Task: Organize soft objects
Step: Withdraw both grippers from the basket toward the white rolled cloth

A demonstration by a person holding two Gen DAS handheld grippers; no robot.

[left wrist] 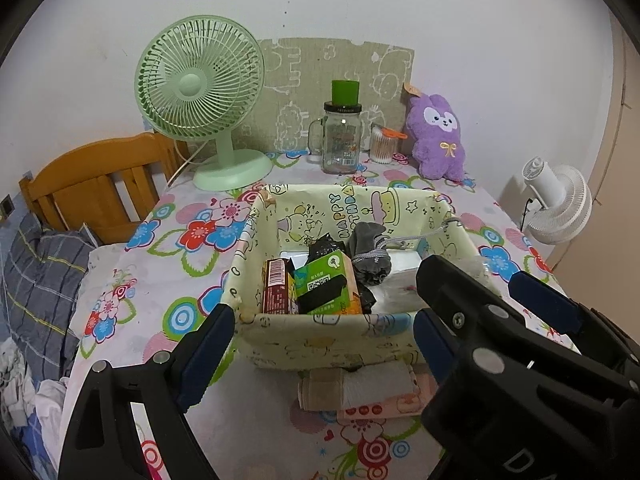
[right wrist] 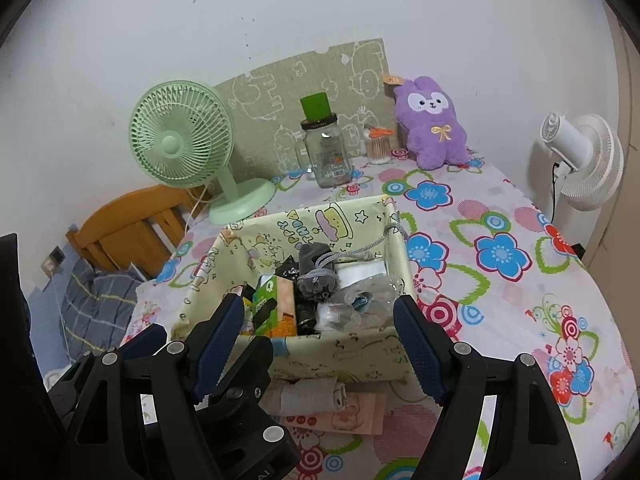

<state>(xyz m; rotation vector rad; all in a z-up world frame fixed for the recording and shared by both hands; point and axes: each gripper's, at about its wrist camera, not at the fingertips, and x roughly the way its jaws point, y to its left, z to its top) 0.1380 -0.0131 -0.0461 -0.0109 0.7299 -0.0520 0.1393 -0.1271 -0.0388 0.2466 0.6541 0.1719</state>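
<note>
A pale yellow fabric storage box (left wrist: 328,334) (right wrist: 344,354) stands on the floral table. It holds a green tissue pack (left wrist: 326,286) (right wrist: 274,304), a grey drawstring pouch (left wrist: 370,258) (right wrist: 316,272), a red packet (left wrist: 276,286) and clear plastic bags (right wrist: 360,300). A rolled beige-and-white cloth (left wrist: 356,388) (right wrist: 308,396) lies on a pink cloth (right wrist: 344,418) just in front of the box. My left gripper (left wrist: 320,352) is open and empty, just before the box. My right gripper (right wrist: 316,348) is open and empty, beside it. A purple plush rabbit (left wrist: 438,136) (right wrist: 432,124) sits at the back.
A green desk fan (left wrist: 200,100) (right wrist: 184,148), a glass jar with green lid (left wrist: 340,136) (right wrist: 326,152) and a cotton swab tub (left wrist: 382,144) stand at the table's back. A white fan (left wrist: 556,200) (right wrist: 584,160) is at right. A wooden headboard (left wrist: 96,184) and bedding are at left.
</note>
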